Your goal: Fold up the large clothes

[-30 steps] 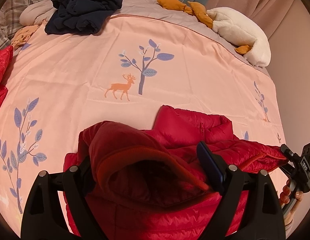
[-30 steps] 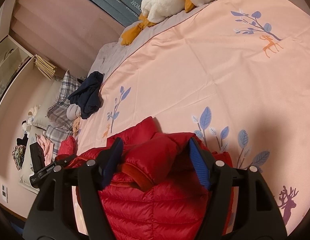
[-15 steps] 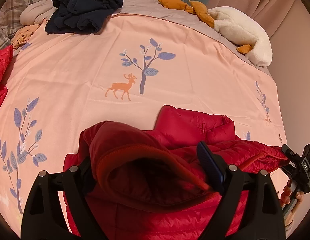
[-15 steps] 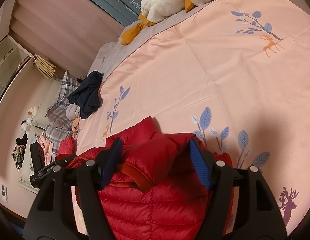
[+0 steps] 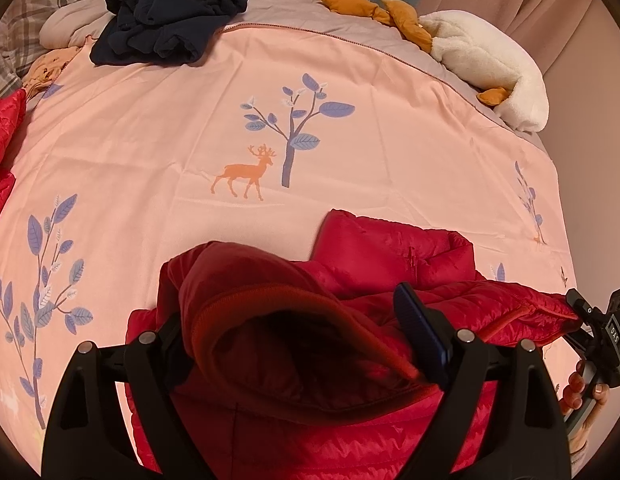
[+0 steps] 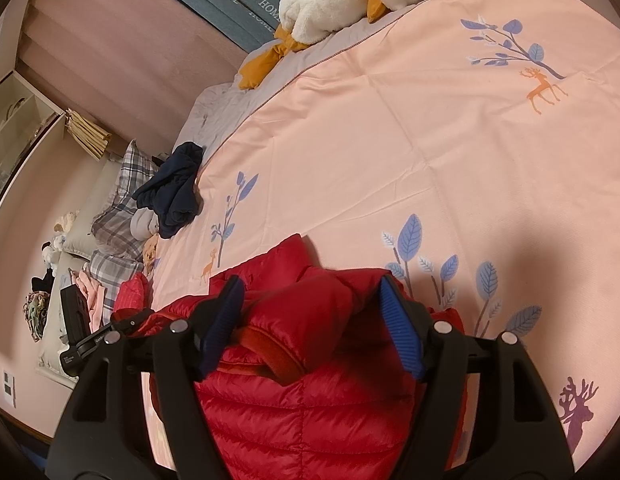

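Note:
A red puffer jacket [image 5: 389, 268] lies bunched on the pink bedspread [image 5: 170, 132], near its front edge. In the left wrist view my left gripper [image 5: 294, 340] stands wide open around the jacket's hood [image 5: 278, 292]. The hood covers the left finger, and the right pad [image 5: 419, 336] is mostly clear of the fabric. In the right wrist view my right gripper [image 6: 310, 324] is closed on a thick raised fold of the jacket [image 6: 306, 304] with an orange cuff, which fills the gap between the blue pads [image 6: 399, 336]. Each view shows the other gripper at the jacket's far edge.
A dark navy garment [image 5: 170, 20] lies at the bed's far left, and another red garment [image 5: 2, 140] at the left edge. A white and orange plush toy [image 5: 481, 60] sits far right. Plaid pillows [image 6: 122, 200] and shelves [image 6: 14, 128] stand beyond the bed.

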The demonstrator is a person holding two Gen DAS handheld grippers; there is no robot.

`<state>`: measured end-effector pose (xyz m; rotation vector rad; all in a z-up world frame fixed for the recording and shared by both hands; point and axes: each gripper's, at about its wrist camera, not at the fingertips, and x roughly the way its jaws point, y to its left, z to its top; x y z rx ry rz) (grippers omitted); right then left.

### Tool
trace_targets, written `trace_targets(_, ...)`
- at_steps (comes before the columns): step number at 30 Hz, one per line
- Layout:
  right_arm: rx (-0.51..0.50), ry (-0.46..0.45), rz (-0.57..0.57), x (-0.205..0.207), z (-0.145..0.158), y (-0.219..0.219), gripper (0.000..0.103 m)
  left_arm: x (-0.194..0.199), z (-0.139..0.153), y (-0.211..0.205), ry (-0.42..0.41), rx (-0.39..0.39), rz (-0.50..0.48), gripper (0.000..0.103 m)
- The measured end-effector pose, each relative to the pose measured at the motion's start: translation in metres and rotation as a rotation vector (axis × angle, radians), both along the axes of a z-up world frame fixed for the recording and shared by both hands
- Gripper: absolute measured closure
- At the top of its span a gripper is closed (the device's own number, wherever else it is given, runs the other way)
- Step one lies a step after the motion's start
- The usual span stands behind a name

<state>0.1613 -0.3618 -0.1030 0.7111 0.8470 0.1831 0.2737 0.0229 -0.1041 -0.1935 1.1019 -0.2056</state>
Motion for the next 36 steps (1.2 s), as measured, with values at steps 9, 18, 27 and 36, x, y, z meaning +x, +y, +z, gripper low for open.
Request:
trace_targets(9, 0.0, 0.0, 0.001, 0.001, -0.001, 0.0, 0.029, 0.001, -0.003, -0.001, -0.001, 0.012, 0.004, 0.013)
trace_targets(18, -0.002, 0.002, -0.002, 0.004, -0.004, -0.003, 0.026, 0.002, -0.004, -0.001, 0.0, 0.013, 0.005, 0.012)
trace_targets(27, -0.005, 0.007, -0.008, 0.007, -0.011, -0.005, 0.023, 0.005, -0.006, -0.001, -0.001, 0.017, 0.004, 0.012)
trace_targets(36, 0.001, 0.009, -0.012, 0.009, -0.013, -0.007, 0.02, 0.006, -0.007, -0.003, -0.003, 0.029, 0.001, 0.008)
